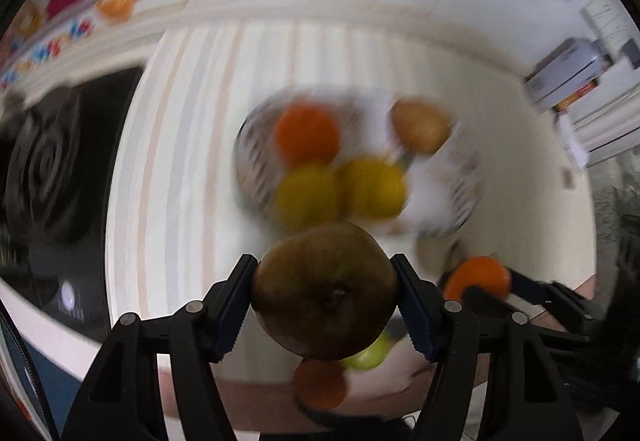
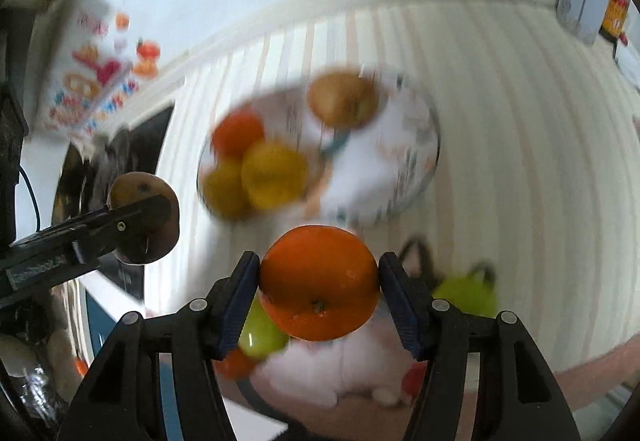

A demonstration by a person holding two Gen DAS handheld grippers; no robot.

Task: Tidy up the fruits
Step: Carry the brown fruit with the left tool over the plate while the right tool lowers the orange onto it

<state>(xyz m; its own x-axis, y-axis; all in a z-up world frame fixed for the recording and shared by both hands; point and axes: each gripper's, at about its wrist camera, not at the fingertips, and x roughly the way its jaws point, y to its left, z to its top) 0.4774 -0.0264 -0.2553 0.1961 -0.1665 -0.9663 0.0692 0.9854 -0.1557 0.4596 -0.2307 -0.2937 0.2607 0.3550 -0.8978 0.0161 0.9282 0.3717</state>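
Observation:
My left gripper (image 1: 325,291) is shut on a brown russet apple (image 1: 325,291) and holds it above the striped cloth. It also shows at the left of the right wrist view (image 2: 146,217). My right gripper (image 2: 319,283) is shut on an orange (image 2: 319,283), which also shows in the left wrist view (image 1: 478,277). Ahead stands a white bowl (image 1: 460,197) (image 2: 404,169) holding an orange (image 1: 308,133), two yellow fruits (image 1: 340,191) and a brown fruit (image 1: 420,125). Green fruits (image 2: 466,293) and another orange (image 1: 320,383) lie below the grippers.
A striped tablecloth (image 2: 520,121) covers the table. A black stove (image 1: 52,169) stands at the left. A decorated box (image 2: 92,77) leans by the wall at the far left. Boxes (image 1: 568,75) stand at the far right. The views are motion-blurred.

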